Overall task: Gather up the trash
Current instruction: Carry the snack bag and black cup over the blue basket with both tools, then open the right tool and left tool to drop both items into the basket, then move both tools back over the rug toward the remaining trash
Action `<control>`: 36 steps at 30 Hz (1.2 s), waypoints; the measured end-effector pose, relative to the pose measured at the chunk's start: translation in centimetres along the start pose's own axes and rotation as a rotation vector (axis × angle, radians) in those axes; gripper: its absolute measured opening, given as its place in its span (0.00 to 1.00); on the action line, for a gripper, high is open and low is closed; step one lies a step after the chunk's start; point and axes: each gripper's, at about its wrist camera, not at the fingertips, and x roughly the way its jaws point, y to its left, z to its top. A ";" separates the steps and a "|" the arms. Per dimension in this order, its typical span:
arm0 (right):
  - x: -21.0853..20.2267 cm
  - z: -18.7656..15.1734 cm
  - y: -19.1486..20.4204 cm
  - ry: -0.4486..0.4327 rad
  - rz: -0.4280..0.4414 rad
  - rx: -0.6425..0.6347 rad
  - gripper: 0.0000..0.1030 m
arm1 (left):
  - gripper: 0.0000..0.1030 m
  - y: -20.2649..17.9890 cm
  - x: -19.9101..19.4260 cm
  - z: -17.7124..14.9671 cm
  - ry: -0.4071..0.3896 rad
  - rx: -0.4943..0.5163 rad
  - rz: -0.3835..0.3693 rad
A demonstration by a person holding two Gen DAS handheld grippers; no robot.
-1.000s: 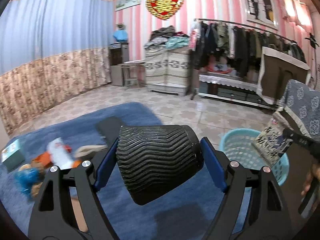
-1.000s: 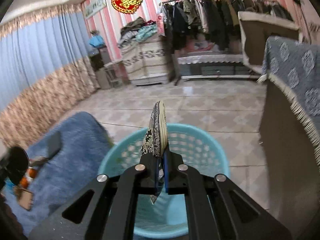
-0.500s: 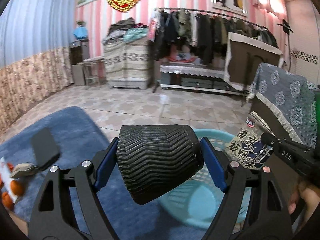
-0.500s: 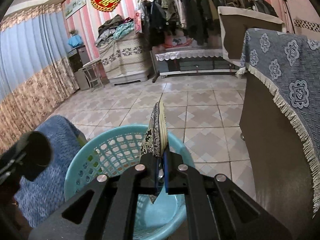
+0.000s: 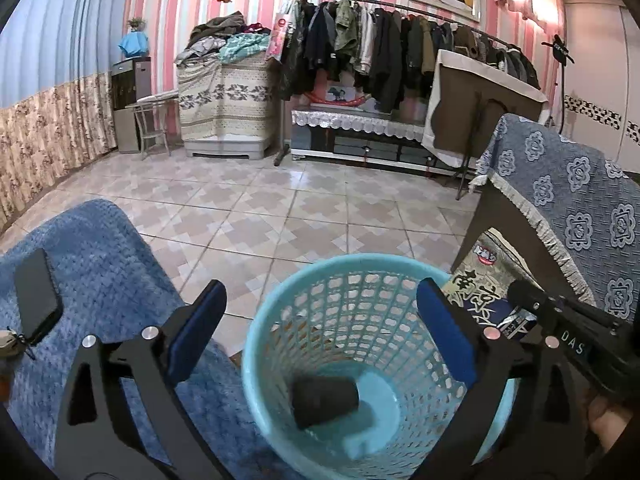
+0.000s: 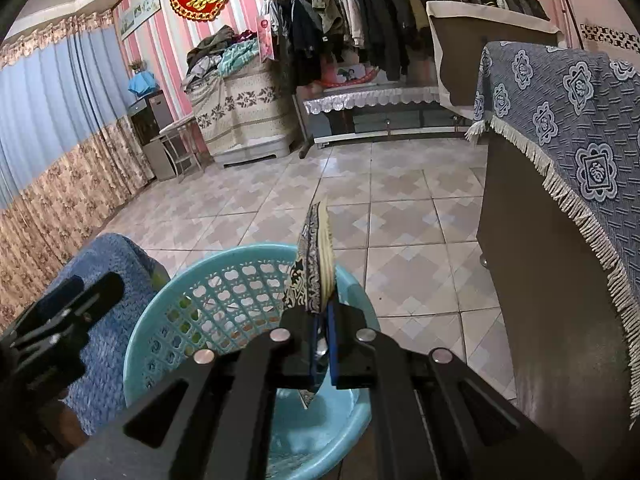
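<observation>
Both tools are held over the turquoise basket, which stands on the tiled floor against the near edge of a blue rug. On the left tool the jaws have just been opening and now stand wide, with nothing between the blue pads; the black ribbed cup is seen lying on the basket's floor, directly below the gap. On the right tool the jaws are pressed flat together on a patterned snack packet, which is held above the basket's far-right rim.

The step in hand is judged to be the drop of the packet. It would best be done with the packet brought further over the basket's open mouth before the jaws are parted, since at the rim a thin, light wrapper could catch on the edge or drift onto the tiles. The left tool should be drawn clear first, so that the two are not crowded over the opening.

The cup rests on its side; its long axis runs roughly left to right, and its wider end is thought to point right, though the mesh wall makes this hard to tell. The packet stands edge-on and upright, its long axis pointing up and away from the right tool, with a short tail hanging below the pads.
</observation>
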 end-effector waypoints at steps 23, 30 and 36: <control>0.8 -0.9 4.0 0.020 -0.002 -0.078 0.80 | 0.95 8.9 -7.6 -0.8 -0.073 -0.073 0.242; -0.4 -0.8 6.4 -0.023 -0.003 -0.127 0.94 | 0.95 12.8 -12.0 -1.7 -0.092 -0.134 0.304; -1.4 -1.3 9.3 -0.052 0.016 -0.182 0.94 | 0.95 17.0 -16.1 -3.3 -0.109 -0.179 0.401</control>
